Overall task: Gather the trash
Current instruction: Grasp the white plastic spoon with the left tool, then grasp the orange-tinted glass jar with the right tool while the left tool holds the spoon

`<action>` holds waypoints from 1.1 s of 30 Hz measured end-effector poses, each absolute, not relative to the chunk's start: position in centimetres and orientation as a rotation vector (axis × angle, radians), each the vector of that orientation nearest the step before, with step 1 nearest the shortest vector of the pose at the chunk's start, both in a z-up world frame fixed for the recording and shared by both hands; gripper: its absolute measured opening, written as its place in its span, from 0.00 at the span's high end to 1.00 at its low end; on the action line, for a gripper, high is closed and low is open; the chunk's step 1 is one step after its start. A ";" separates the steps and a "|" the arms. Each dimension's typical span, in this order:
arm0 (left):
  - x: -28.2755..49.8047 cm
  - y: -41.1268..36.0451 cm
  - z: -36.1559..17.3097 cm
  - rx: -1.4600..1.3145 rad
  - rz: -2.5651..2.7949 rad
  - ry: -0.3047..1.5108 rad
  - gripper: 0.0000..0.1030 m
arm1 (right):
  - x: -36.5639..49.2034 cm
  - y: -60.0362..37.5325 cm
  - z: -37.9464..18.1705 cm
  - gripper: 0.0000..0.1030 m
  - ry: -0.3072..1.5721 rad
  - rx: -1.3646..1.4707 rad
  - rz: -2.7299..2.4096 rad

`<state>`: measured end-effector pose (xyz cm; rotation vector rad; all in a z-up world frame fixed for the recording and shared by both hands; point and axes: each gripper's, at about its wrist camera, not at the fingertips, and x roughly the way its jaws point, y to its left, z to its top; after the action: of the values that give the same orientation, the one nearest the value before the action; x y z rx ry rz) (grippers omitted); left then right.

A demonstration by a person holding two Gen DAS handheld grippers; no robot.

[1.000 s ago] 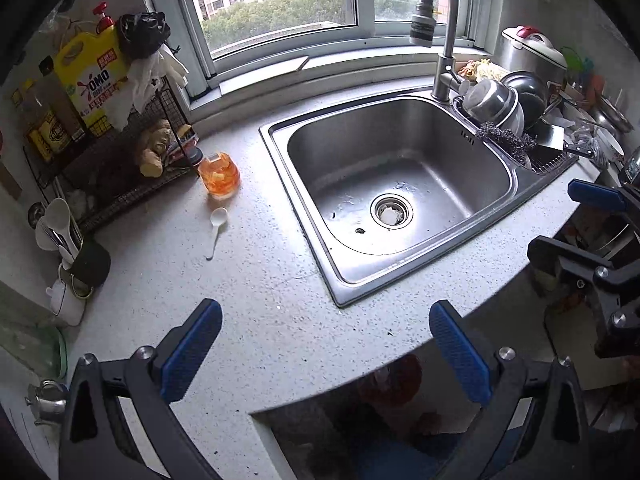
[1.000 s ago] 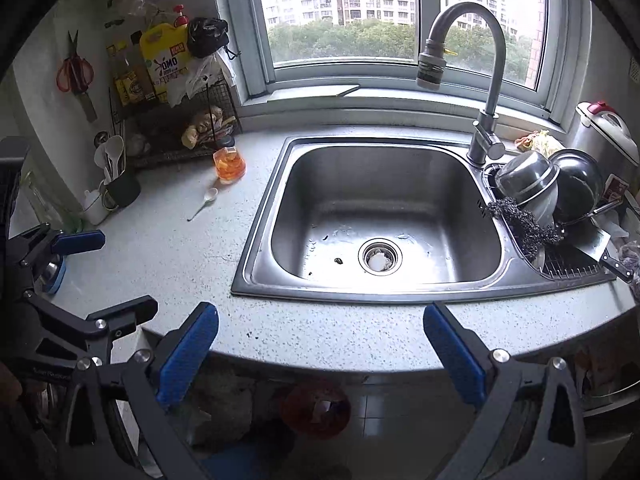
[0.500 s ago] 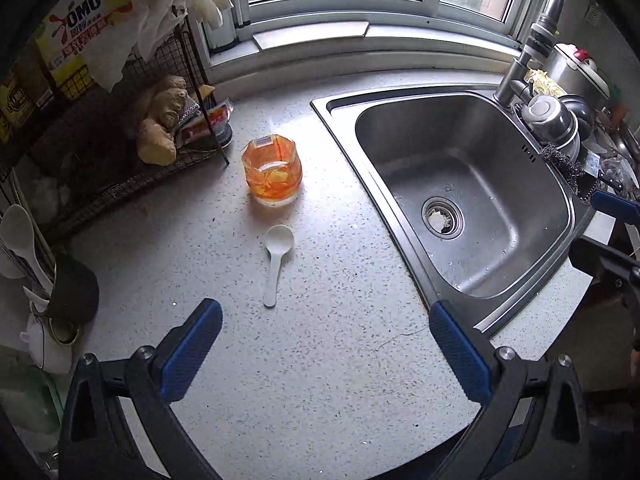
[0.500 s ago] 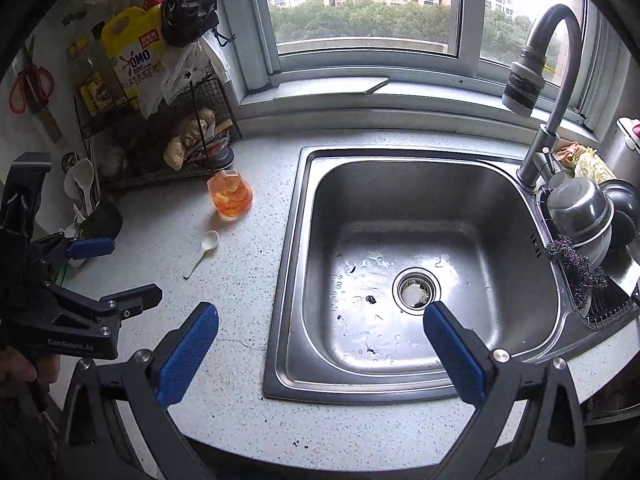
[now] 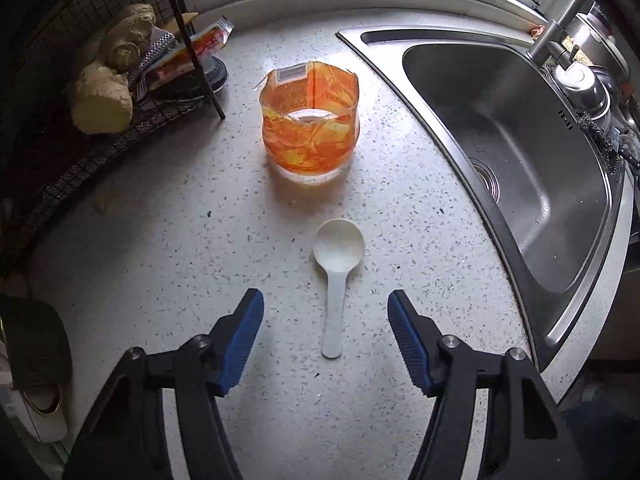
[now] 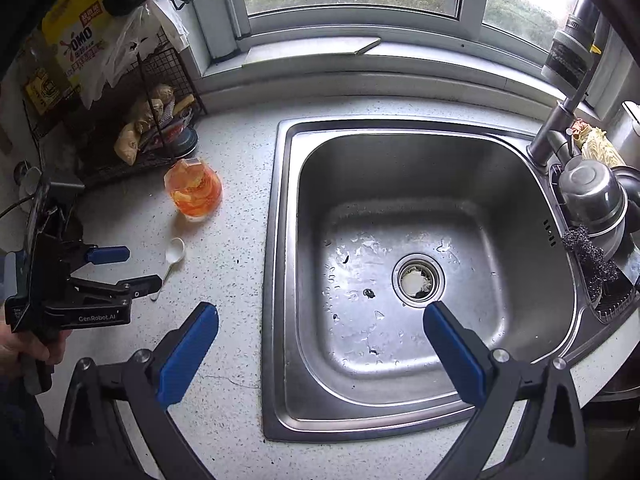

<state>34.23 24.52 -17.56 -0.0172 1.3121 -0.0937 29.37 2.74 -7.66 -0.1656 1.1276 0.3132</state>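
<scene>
A white plastic spoon [image 5: 337,270] lies on the speckled counter [image 5: 168,240], bowl away from me. Its handle end sits between the blue pads of my open left gripper [image 5: 326,322], which hovers just above it. Beyond the spoon stands a cut-off orange plastic cup [image 5: 309,128] with liquid. In the right wrist view the spoon [image 6: 173,258] and cup [image 6: 194,192] lie left of the sink, with the left gripper [image 6: 130,270] over the spoon handle. My right gripper [image 6: 320,328] is open and empty above the sink's front left edge.
A steel sink [image 6: 420,264] with scraps in its drain [image 6: 418,280] fills the right. A black wire rack [image 5: 80,92] holding ginger and packets stands at the left. A faucet [image 6: 568,80], steel bowls [image 6: 596,196] and a scrubber [image 6: 588,252] are at the far right.
My left gripper has moved forward and down onto the spoon, with its jaws narrower but still open. My right gripper has moved closer over the sink.
</scene>
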 end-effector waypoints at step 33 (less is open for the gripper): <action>32.1 27.7 -14.4 -0.178 0.013 1.264 0.92 | 31.1 5.2 -7.2 0.01 1.140 -0.170 0.378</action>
<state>32.07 27.74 -14.40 -0.1780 1.2639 0.0131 31.11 5.18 -7.15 -0.1702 1.1403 0.3784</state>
